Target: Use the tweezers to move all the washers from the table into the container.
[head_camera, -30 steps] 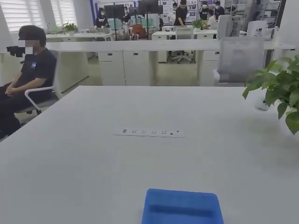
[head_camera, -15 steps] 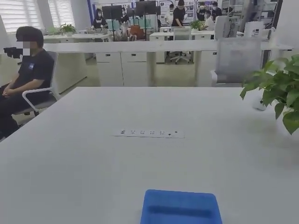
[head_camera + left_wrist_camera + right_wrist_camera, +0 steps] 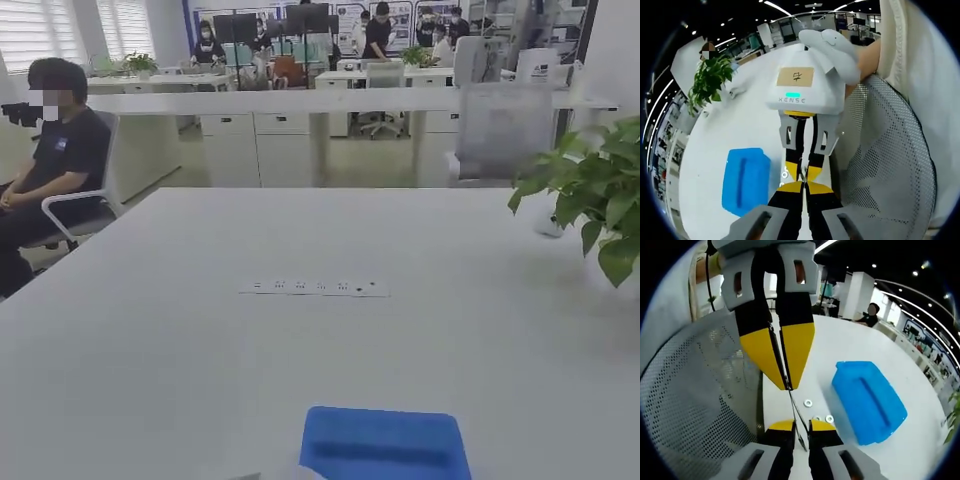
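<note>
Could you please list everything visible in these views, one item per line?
table: one, white, under everything
container: one, blue, near side of table
washers: at least three, silvery, on table beside container
tweezers: one pair, thin metal, between both grippers' jaws
power strip: one, white, table's middle
plant: one, green, table's right side
mesh chair: one, white, by the table's near edge
seated person: one, dark shirt, off the table's left
left gripper: one, black and yellow jaws, shut on tweezers
right gripper: one, black and yellow jaws, around tweezers' tip, grip unclear
</note>
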Tool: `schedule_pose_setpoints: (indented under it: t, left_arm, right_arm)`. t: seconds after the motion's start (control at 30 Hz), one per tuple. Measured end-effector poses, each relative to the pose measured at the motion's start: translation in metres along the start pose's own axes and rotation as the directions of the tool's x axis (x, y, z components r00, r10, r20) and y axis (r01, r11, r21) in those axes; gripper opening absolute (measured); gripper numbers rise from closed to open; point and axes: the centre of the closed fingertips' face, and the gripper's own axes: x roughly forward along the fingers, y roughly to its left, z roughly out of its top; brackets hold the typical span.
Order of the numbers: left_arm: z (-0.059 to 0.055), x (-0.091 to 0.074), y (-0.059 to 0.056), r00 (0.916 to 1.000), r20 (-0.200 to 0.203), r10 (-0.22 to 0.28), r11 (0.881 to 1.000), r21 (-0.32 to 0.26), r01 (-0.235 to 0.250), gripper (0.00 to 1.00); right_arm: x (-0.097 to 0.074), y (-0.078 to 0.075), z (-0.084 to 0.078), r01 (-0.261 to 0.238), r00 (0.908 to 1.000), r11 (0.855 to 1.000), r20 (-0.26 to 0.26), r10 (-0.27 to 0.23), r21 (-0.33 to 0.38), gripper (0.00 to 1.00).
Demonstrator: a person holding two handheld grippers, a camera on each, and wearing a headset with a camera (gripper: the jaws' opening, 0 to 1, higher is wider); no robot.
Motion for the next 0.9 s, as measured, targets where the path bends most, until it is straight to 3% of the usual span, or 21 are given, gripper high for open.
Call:
schedule_pose_setpoints:
  t: [0.23, 0.57, 0.9]
  left_arm:
    - [-0.002, -0.007, 0.001, 0.9999, 0.007, -0.011, 1.000, -0.018, 0.011, 0.00]
    - [-0.010, -0.013, -0.002, 0.9980, -0.020, -0.060, 0.998, -0.035, 0.059, 0.00]
    - [-0.007, -0.018, 0.000, 0.9956, -0.057, -0.074, 0.997, 0.005, 0.074, 0.00]
  right_arm:
    - [0.002, 0.007, 0.007, -0.037, 0.9990, 0.999, 0.025, 0.037, 0.003, 0.04]
    - [0.008, 0.016, 0.015, -0.101, 0.9933, 0.994, 0.061, 0.099, 0.041, 0.03]
    - [0.011, 0.018, 0.025, -0.133, 0.9867, 0.990, 0.101, 0.127, 0.054, 0.03]
